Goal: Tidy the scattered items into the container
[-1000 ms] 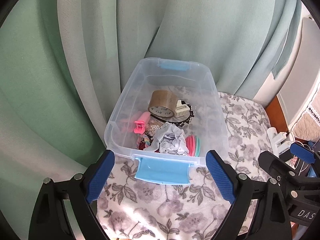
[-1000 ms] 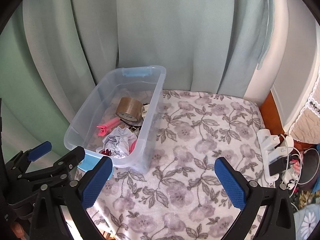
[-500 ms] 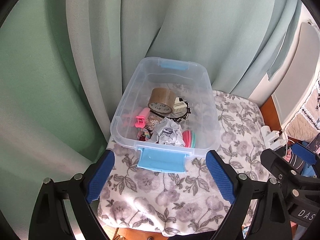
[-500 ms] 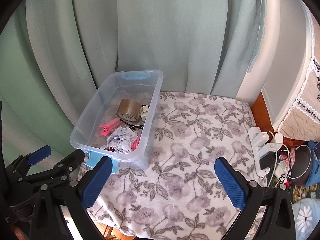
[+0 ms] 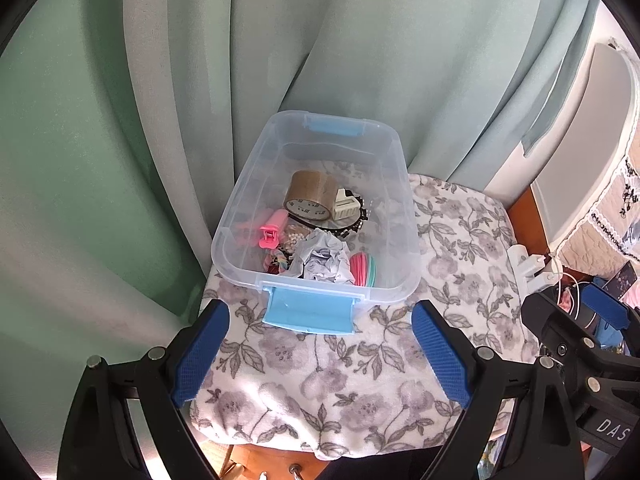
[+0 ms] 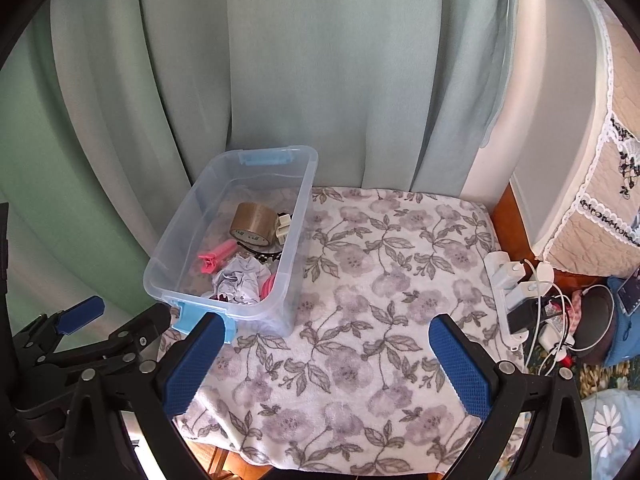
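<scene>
A clear plastic container (image 5: 236, 216) (image 6: 298, 236) with blue latches stands at the back left of the flowered cloth. Inside lie a brown tape roll (image 5: 310, 196) (image 6: 252, 224), a pink clip (image 5: 271, 230) (image 6: 216, 256), crumpled paper (image 5: 322, 260) (image 6: 240, 284), a cream clip (image 5: 346, 208), a black beaded ornament and pink-green rings (image 5: 362, 270). My left gripper (image 5: 320, 332) hovers open in front of the container's near latch, nothing between its fingers. My right gripper (image 6: 326, 348) is open above the bare cloth to the container's right.
Green curtains (image 6: 320, 60) hang close behind the container. The flowered cloth (image 6: 392, 264) covers a small wooden table. At the right edge sit a white power strip with chargers and cables (image 6: 520, 300). A quilted white cover (image 6: 592, 160) stands farther right.
Both grippers have pulled back and up from the container, so more of the cloth and the table's front edge shows. The items in the container have not moved.
</scene>
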